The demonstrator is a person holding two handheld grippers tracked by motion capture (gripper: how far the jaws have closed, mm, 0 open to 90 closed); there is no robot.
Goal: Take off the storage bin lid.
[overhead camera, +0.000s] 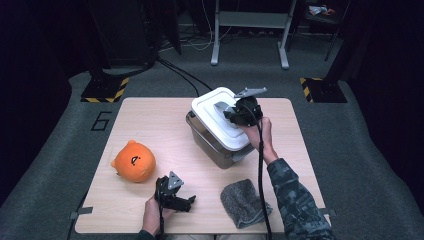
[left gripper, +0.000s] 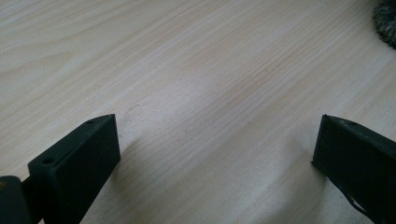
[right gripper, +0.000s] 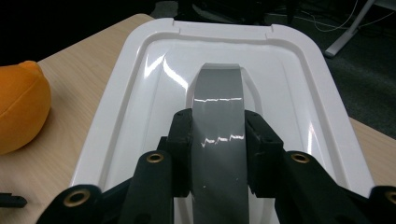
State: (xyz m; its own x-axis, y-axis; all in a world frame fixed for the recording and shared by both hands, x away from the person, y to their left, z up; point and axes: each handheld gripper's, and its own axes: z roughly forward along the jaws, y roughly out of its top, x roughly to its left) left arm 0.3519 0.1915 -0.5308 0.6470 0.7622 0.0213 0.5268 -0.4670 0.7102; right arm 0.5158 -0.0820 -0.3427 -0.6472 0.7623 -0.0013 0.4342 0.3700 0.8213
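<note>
At about nine o'clock on the wooden table [overhead camera: 150, 120] sits an orange plush toy [overhead camera: 133, 161], on its own and inside nothing; just beyond it, toward seven o'clock, the left gripper [overhead camera: 181, 201] rests low over bare wood in the person's left hand [overhead camera: 152, 216], its jaws spread wide with nothing between them, as the left gripper view confirms; a fringe of the grey cloth [left gripper: 386, 21] is cut off at that view's two o'clock corner; in the high view the same cloth lies crumpled at five o'clock, near the table's near edge; at the table's centre, slightly toward one o'clock, stands a grey bin [overhead camera: 210, 142] capped by a white lid [overhead camera: 212, 112], which looks raised and tilted on the bin, though what the bin holds is hidden beneath it; the lid's grey handle [right gripper: 218, 116] runs down its middle, and the right gripper [right gripper: 218, 140] has closed its jaws on either side of that handle, pads pressing its flanks; the right hand [overhead camera: 260, 134] comes in from five o'clock of the bin; the lid's near end is hidden behind the gripper.
</note>
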